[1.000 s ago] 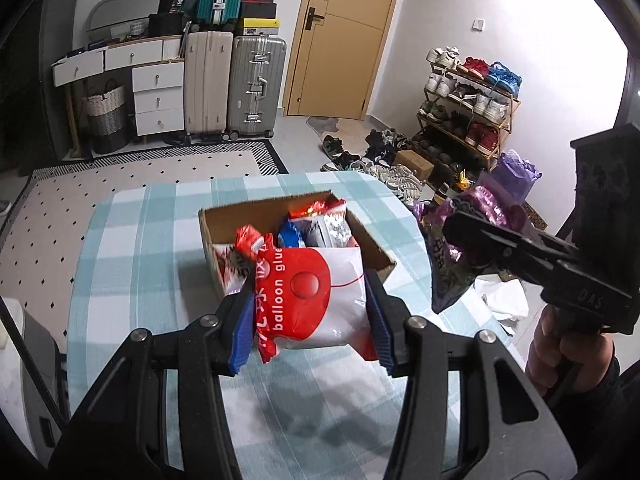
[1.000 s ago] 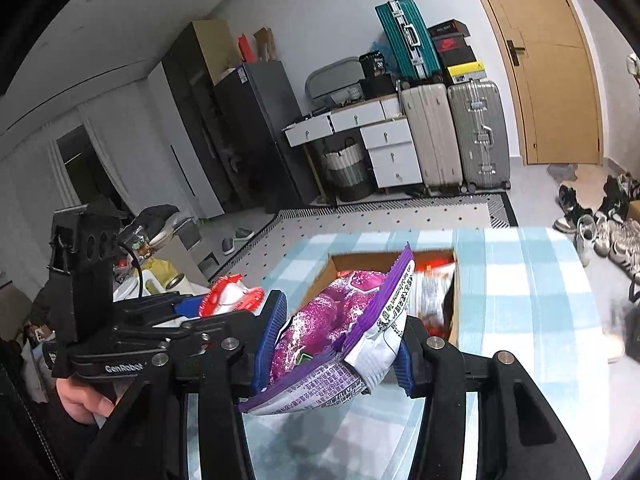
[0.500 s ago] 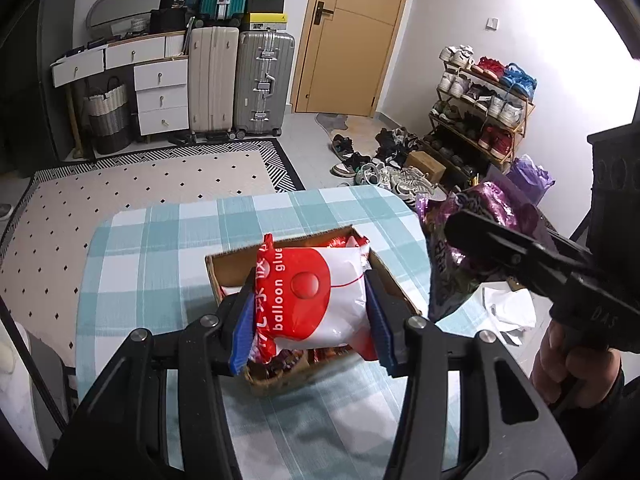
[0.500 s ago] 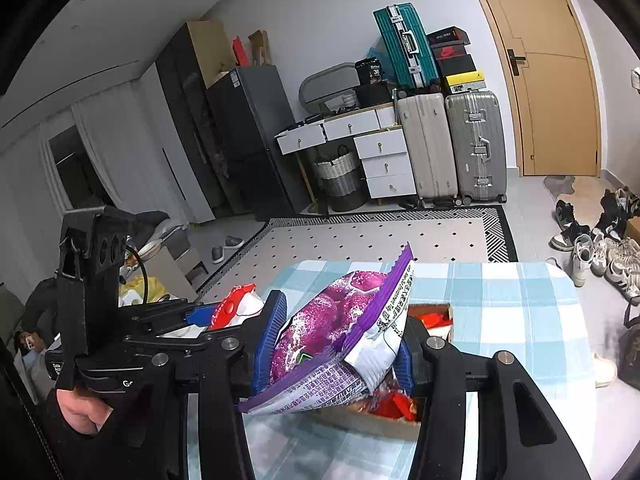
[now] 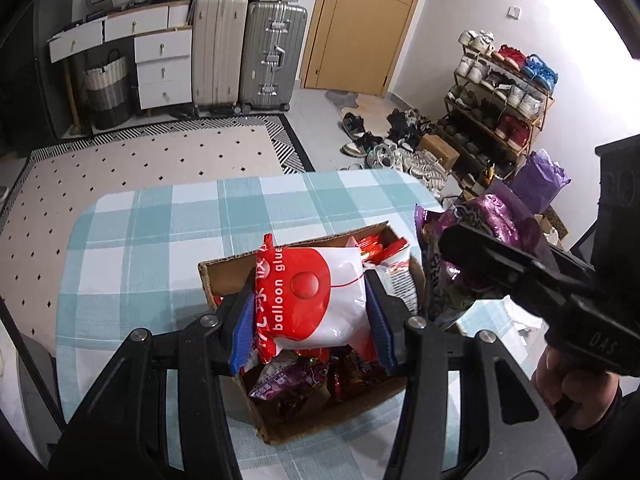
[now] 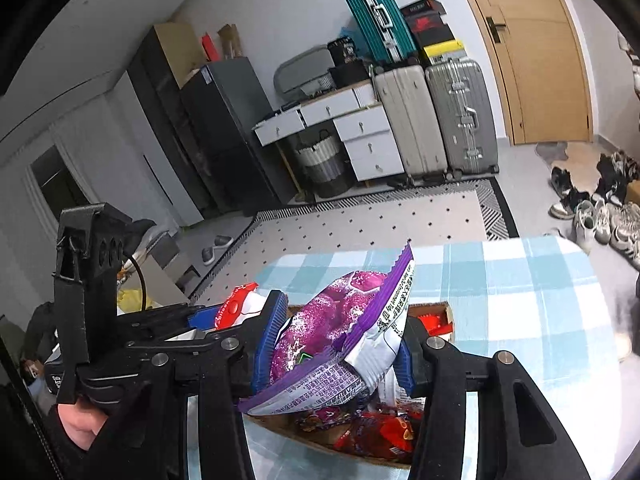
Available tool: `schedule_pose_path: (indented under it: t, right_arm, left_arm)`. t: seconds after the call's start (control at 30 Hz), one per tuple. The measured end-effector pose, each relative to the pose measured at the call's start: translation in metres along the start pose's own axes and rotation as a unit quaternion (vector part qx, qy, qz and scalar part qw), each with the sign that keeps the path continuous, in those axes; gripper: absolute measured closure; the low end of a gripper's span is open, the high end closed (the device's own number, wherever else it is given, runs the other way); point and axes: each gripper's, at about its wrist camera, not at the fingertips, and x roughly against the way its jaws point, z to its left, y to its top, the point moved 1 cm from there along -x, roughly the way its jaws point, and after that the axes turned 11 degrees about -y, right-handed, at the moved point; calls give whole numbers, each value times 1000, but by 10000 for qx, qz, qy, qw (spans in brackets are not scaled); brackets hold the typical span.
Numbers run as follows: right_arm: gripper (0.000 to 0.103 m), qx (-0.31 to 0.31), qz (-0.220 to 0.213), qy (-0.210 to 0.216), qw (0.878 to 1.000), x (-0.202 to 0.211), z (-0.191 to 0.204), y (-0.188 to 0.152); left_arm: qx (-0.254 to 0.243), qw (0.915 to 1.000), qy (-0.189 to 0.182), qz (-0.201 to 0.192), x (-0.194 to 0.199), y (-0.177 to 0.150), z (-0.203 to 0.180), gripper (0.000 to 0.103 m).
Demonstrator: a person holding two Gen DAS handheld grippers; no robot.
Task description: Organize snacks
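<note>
A cardboard box point(image 5: 224, 276) with several snack packs in it sits on the blue-checked table point(image 5: 160, 220). My left gripper point(image 5: 312, 322) is shut on a red-and-white snack bag point(image 5: 316, 304) that hangs right over the box. To its right, my right gripper point(image 6: 334, 344) is shut on a purple snack bag point(image 6: 340, 328), held over the box's right side. The same purple bag point(image 5: 476, 232) shows in the left wrist view, and the red-and-white bag point(image 6: 238, 308) peeks out in the right wrist view. The box point(image 6: 446, 312) lies beneath both bags.
A patterned rug point(image 5: 140, 164) lies beyond the table's far edge. Suitcases point(image 5: 272, 56) and white drawers point(image 5: 160, 68) stand at the back wall beside a wooden door point(image 5: 360, 20). A shoe rack point(image 5: 500, 96) and loose shoes fill the right side. A dark cabinet point(image 6: 224, 132) stands left.
Both grippers have moved forward and down with their bags. The box, earlier ahead of the fingers, now lies directly beneath them. Both grips are unchanged.
</note>
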Motion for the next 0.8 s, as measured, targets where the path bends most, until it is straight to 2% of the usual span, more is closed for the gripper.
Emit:
schedule_pose_path:
  t: [0.33, 0.37, 0.4, 0.47, 0.5, 0.6, 0.8]
  right_arm:
    - [54, 141, 264, -123, 9995, -48, -9, -16]
    - [53, 140, 274, -137, 9994, -51, -11, -16]
    - [51, 128, 299, -137, 9994, -55, -13, -16]
    - [41, 74, 350, -157, 9992, -58, -15, -17]
    - [32, 32, 322, -153, 9994, -57, -17, -18]
    - [30, -85, 157, -245, 9995, -50, -26, -19]
    - [30, -153, 7, -253, 9996, -32, -37, -22]
  left_arm:
    - [82, 9996, -65, 253, -44, -6, 20, 57]
    - [96, 9995, -103, 274, -46, -6, 21, 55]
    - [120, 9994, -113, 305, -49, -6, 22, 49]
    - [210, 9992, -59, 335, -52, -5, 26, 41]
    - [242, 9992, -47, 322, -52, -5, 28, 36]
    - [276, 9992, -36, 270, -48, -6, 31, 24]
    - [176, 9996, 114, 186, -36, -10, 27, 22]
